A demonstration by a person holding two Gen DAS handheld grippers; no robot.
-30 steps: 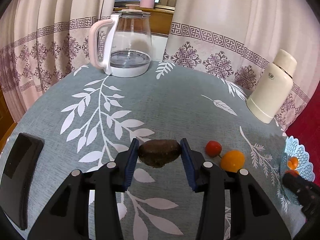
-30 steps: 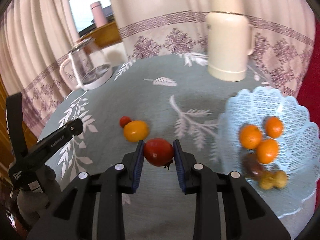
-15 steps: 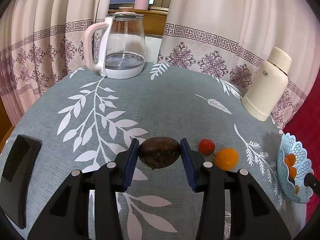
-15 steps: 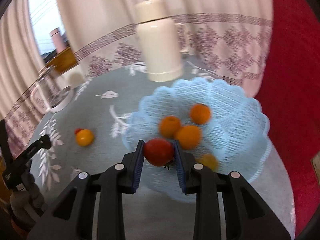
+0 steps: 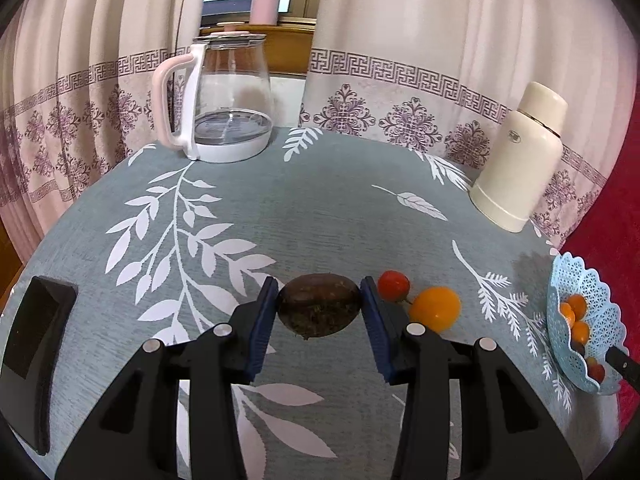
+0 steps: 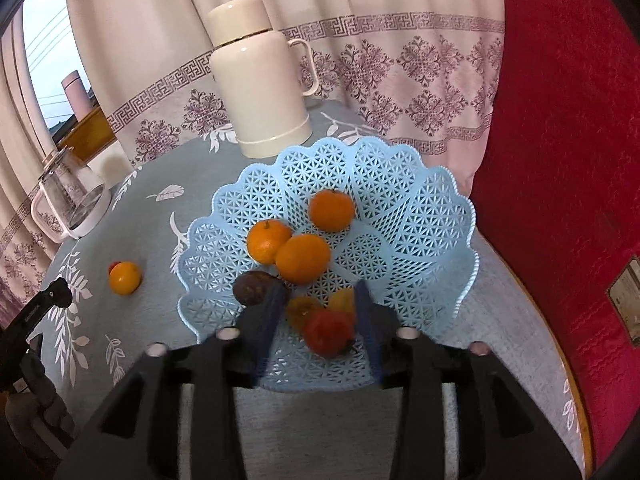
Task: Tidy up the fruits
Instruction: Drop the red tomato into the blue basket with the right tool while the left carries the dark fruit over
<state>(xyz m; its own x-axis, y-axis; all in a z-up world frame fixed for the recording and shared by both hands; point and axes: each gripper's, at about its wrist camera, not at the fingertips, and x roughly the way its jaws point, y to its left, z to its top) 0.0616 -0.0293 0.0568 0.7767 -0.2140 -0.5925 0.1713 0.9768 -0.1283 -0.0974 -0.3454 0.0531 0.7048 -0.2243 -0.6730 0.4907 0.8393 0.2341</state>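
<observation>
In the left wrist view, the left gripper (image 5: pixel 320 312) was clamped on a dark brown fruit (image 5: pixel 319 305), both blue pads pressed against its ends, so its long axis ran straight across from pad to pad. It hung over the middle of the near half of the table (image 5: pixel 320 208). Just beside the right-hand pad lay a small red tomato (image 5: pixel 394 285), and touching or nearly touching that, a yellow-orange fruit (image 5: pixel 436 307). The blue basket (image 5: pixel 560 280) stood at the table's right edge, well apart from the held fruit, so any carry there would have to run rightward past those two loose fruits.

In the right wrist view, the right gripper (image 6: pixel 318 312) sat over the near rim of the basket (image 6: pixel 420 200), and its jaws had just been opening: the pads stood apart with a gap on each side of the red tomato (image 6: pixel 329 332), which looked to be released inside the basket's near part. Three oranges (image 6: pixel 303 258) and a dark fruit (image 6: pixel 253 289) lay further in. The right hand was plainly the nearer one to the basket.
</observation>
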